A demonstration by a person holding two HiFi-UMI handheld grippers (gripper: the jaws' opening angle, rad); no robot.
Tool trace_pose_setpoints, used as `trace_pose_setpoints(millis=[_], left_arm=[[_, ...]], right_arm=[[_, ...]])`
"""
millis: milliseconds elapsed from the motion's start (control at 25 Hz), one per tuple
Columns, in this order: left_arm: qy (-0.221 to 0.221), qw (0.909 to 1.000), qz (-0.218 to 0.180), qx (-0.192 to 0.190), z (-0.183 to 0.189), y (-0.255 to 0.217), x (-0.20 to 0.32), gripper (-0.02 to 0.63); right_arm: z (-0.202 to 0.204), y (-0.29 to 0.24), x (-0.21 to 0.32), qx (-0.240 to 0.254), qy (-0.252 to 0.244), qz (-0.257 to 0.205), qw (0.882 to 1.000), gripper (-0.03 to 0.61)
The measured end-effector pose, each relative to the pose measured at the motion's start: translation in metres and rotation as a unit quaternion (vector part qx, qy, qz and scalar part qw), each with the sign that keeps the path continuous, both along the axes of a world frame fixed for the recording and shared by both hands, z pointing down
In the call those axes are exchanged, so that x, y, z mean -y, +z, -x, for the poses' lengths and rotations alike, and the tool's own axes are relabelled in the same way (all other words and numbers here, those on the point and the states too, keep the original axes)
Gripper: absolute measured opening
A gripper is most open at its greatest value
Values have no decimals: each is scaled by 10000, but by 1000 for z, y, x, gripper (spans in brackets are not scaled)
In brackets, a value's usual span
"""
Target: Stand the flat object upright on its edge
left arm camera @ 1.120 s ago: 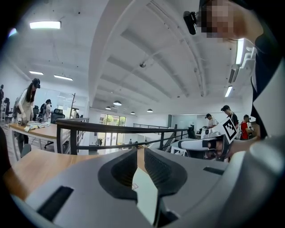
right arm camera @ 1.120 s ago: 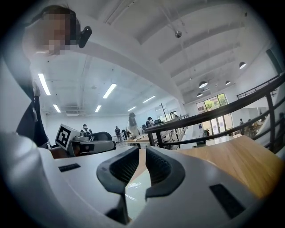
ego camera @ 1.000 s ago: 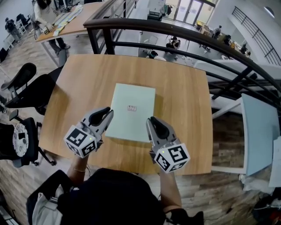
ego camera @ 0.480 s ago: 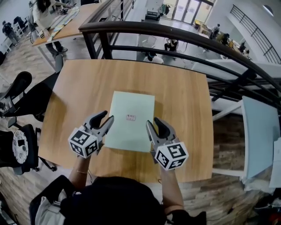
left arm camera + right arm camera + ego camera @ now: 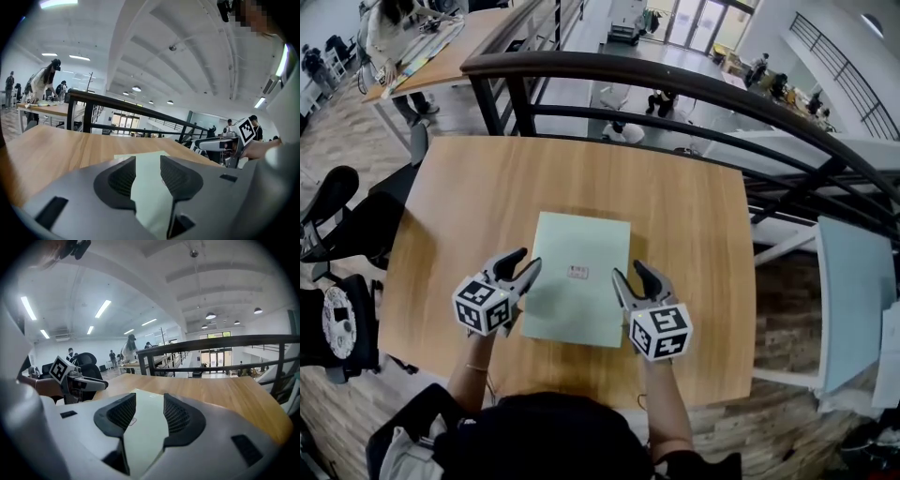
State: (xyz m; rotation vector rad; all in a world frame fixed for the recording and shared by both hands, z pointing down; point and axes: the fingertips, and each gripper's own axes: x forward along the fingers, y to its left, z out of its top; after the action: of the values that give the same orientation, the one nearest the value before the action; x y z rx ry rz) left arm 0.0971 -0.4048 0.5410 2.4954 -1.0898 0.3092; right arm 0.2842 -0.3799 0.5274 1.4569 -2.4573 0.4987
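Board (image 5: pixel 577 281) flat on table (image 5: pixel 694 216), long axis pointing away from person | left gripper (image 5: pixel 525 260) at its left edge, right gripper (image 5: pixel 628 270) at its right, equally near | both pairs of jaws have just been opening, stand apart, grip nothing

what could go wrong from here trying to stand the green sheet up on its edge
1. The green sheet lies flush on the table. The left gripper and right gripper sit at its side edges. Their fingers have just been opening, with nothing pinched, so they may skid over it or shove it instead of catching an edge.
2. It looks thin, so once tipped up it would likely flop over if either side lets go early.
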Motion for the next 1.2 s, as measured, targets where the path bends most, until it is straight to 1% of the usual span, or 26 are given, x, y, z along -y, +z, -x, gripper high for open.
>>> trace_pose_setpoints(millis=[160, 320, 440, 560, 680, 880, 1080, 1200], left_arm=[[-49, 9996, 263, 77, 6, 23, 17, 170], [-50, 9970, 773, 60, 12, 54, 28, 237], [2, 9945, 1046, 15, 12, 70, 34, 259], [-12, 9932, 1162, -31, 13, 78, 43, 264], [-49, 9916, 1289, -71, 13, 87, 49, 268], [33, 9891, 1474, 52, 8, 100, 55, 276], [54, 9855, 1677, -268, 3, 103, 59, 281], [183, 9845, 1714, -317, -4, 103, 59, 281]], right_arm=[[-2, 25, 18, 248, 66, 368, 9990, 179], [-2, 57, 33, 271, 100, 771, 9966, 209], [-5, 72, 43, 304, 180, 945, 9949, 215], [-7, 84, 52, 293, 256, 1049, 9937, 219], [-11, 96, 56, 228, 353, 1187, 9920, 238], [-10, 109, 60, 268, 329, 1412, 9891, 253], [-8, 116, 63, 389, 303, 1592, 9860, 256], [-5, 121, 65, 467, 308, 1655, 9846, 261]])
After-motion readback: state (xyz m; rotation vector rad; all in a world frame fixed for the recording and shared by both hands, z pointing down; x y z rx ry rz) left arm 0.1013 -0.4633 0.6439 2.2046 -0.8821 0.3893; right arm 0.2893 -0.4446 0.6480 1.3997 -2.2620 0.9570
